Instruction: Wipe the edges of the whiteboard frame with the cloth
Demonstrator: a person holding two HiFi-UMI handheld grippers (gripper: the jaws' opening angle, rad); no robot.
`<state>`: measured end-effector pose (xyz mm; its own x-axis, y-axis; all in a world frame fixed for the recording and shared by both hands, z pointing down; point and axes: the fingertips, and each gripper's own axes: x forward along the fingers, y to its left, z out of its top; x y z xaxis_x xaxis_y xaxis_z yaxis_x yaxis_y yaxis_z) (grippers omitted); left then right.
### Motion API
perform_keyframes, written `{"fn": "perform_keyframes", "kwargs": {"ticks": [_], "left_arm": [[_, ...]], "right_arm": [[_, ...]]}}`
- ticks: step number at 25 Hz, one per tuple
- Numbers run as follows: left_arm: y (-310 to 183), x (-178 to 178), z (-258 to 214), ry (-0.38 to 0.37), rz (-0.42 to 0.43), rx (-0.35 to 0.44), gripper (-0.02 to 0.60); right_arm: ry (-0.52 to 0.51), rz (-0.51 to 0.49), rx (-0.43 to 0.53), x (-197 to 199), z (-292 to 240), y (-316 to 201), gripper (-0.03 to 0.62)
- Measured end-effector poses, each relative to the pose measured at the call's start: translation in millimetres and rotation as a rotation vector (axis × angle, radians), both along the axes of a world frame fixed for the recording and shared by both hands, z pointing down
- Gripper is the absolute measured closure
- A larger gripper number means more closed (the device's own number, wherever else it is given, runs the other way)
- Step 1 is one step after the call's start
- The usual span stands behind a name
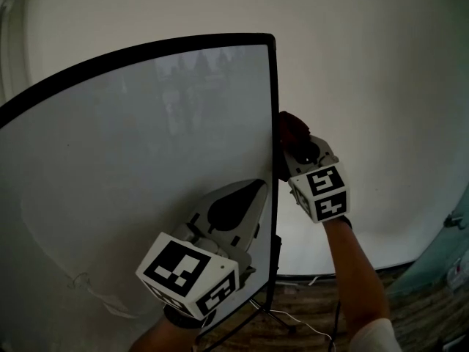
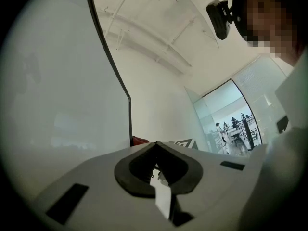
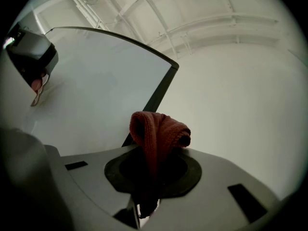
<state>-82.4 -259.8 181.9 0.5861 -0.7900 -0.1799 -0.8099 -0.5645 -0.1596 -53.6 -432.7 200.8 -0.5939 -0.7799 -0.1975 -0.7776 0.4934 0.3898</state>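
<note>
The whiteboard (image 1: 132, 167) has a thin black frame (image 1: 275, 108) and stands before a white wall. My right gripper (image 1: 289, 149) is shut on a red cloth (image 1: 291, 129) and holds it against the frame's right edge, about halfway up. In the right gripper view the cloth (image 3: 159, 129) bulges out of the jaws, right beside the black frame (image 3: 161, 88). My left gripper (image 1: 249, 193) lies against the board face just left of that edge, shut with nothing in it. In the left gripper view the frame (image 2: 113, 66) runs up past the gripper (image 2: 155, 146), with a bit of cloth (image 2: 139, 140) showing.
The board's stand legs and a cable (image 1: 282, 320) lie on the wooden floor below. A glass partition (image 2: 236, 119) with people beyond it stands off to the right. The person's head-mounted camera (image 2: 219, 18) hangs above.
</note>
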Motion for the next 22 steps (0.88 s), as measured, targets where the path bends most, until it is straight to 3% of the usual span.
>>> {"fn": "perform_keyframes", "kwargs": {"ticks": [9,22], "left_arm": [[0,2,36,0.013,0.039,-0.015,0.572],[52,-1,81,0.049,0.09,-0.051,0.572]], "right_arm": [[-0.197,-0.033,-0.15,20,22,19,0.53],[-0.268,-0.053,-0.234,24,58,129,0.53]]}}
